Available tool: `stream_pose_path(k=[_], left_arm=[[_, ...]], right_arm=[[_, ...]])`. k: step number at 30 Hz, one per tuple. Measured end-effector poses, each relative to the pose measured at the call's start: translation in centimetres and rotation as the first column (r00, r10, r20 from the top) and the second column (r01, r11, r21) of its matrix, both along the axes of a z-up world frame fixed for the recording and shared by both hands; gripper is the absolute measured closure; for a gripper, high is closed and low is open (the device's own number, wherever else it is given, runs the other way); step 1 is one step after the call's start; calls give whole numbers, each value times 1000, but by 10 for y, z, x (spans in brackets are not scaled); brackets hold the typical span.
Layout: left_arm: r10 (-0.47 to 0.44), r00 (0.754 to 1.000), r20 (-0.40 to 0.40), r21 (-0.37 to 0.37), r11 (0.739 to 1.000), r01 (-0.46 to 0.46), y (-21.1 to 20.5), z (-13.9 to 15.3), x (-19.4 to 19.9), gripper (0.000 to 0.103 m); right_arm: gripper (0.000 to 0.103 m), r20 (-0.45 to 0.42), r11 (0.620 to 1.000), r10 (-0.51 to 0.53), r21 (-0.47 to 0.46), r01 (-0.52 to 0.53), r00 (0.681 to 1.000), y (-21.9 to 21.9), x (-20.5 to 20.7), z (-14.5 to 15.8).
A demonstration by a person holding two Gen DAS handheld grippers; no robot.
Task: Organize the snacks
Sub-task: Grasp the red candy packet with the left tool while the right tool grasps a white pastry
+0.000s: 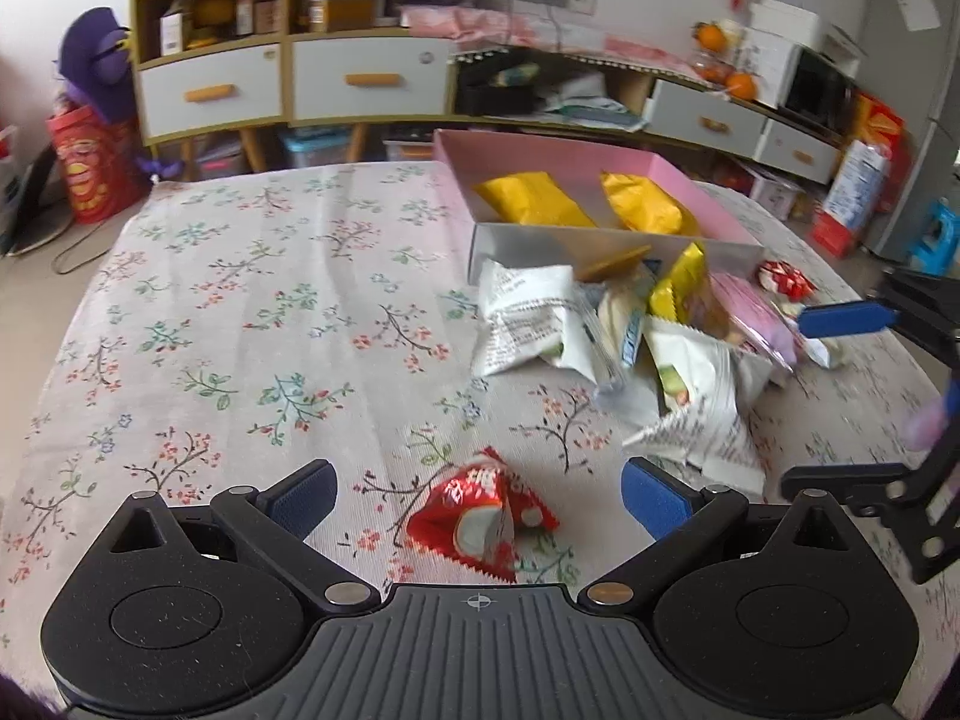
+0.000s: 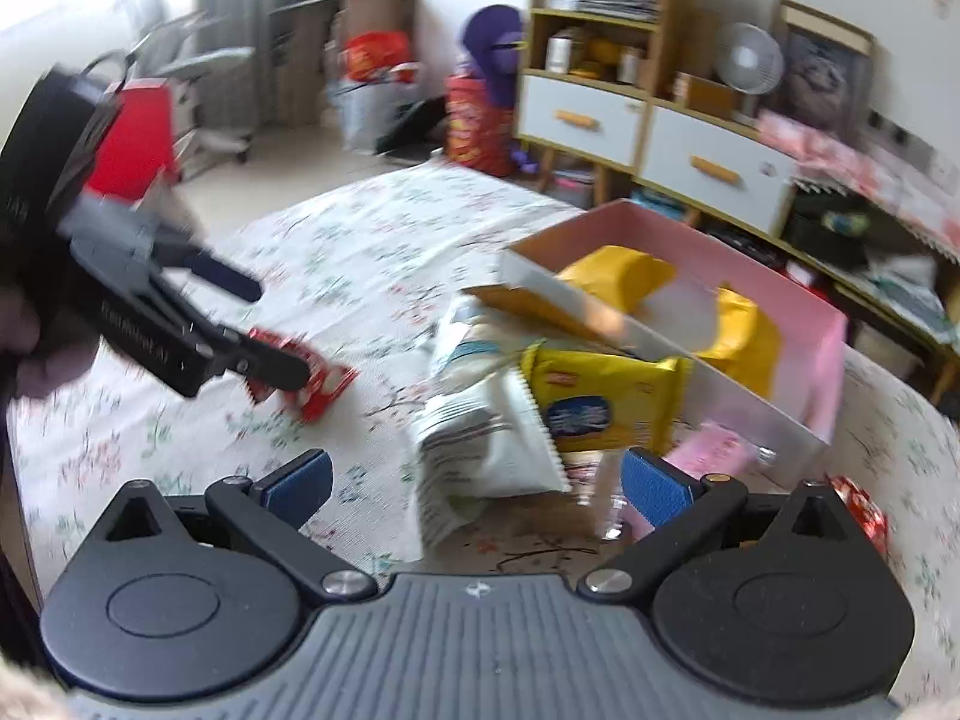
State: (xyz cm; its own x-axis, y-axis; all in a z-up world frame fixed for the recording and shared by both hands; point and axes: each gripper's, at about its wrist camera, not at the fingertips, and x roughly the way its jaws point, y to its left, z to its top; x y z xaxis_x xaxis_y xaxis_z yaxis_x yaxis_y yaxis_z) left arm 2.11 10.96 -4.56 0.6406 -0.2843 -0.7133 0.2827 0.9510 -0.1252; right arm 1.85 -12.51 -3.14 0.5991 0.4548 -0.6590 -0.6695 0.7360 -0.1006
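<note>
A pink box (image 1: pixel 540 147) with two yellow packets (image 1: pixel 534 199) stands at the far side of the floral table. A pile of white, yellow and pink snack packets (image 1: pixel 630 336) lies in front of it. A red packet (image 1: pixel 480 519) lies between the fingers of my open left gripper (image 1: pixel 477 495). In the right wrist view my open right gripper (image 2: pixel 477 483) hovers over the white packet (image 2: pixel 486 444) at the pile's edge, with the yellow packet (image 2: pixel 600 399) and the box (image 2: pixel 750 252) beyond. The left gripper (image 2: pixel 258 324) also shows there by the red packet (image 2: pixel 312 381).
A second red packet (image 1: pixel 783 279) lies right of the pile. The floral tablecloth (image 1: pixel 252 312) stretches left of the snacks. Cabinets with drawers (image 1: pixel 360 81) and shelves stand behind the table. The right gripper's finger (image 1: pixel 840 321) reaches into the pile from the right.
</note>
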Motion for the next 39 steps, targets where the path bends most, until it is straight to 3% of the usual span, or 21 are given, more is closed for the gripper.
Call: stream_pose_path(k=[5,9,14,18,23,27,30,39], left_arm=[[-58,998,-12,-29,998,57,6,-11,1,3],[-119,993,-27,-8,993,119,7,-20,3,5],[-132,991,-29,-26,991,131,12,-24,6,9],[-144,989,-23,-11,990,144,13,-26,7,18],[-139,990,-11,-18,990,139,15,-24,6,36],[-103,995,-11,1,995,103,14,-22,8,62],[-89,996,-11,5,996,89,14,-19,10,72],[-48,999,3,-1,999,48,14,-14,12,76]], right_arm=[[0,28,998,58,-32,-57,998,14,-3,-7],[1,45,996,88,-39,-86,995,18,-3,-12],[6,49,992,104,-77,-100,993,24,-1,-22],[10,68,989,109,-112,-101,992,24,0,-29],[19,73,989,97,-123,-88,993,23,4,-30],[30,85,988,83,-140,-70,993,24,5,-31],[35,84,984,88,-162,-73,993,28,5,-31],[49,66,985,114,-138,-105,991,28,5,-23]])
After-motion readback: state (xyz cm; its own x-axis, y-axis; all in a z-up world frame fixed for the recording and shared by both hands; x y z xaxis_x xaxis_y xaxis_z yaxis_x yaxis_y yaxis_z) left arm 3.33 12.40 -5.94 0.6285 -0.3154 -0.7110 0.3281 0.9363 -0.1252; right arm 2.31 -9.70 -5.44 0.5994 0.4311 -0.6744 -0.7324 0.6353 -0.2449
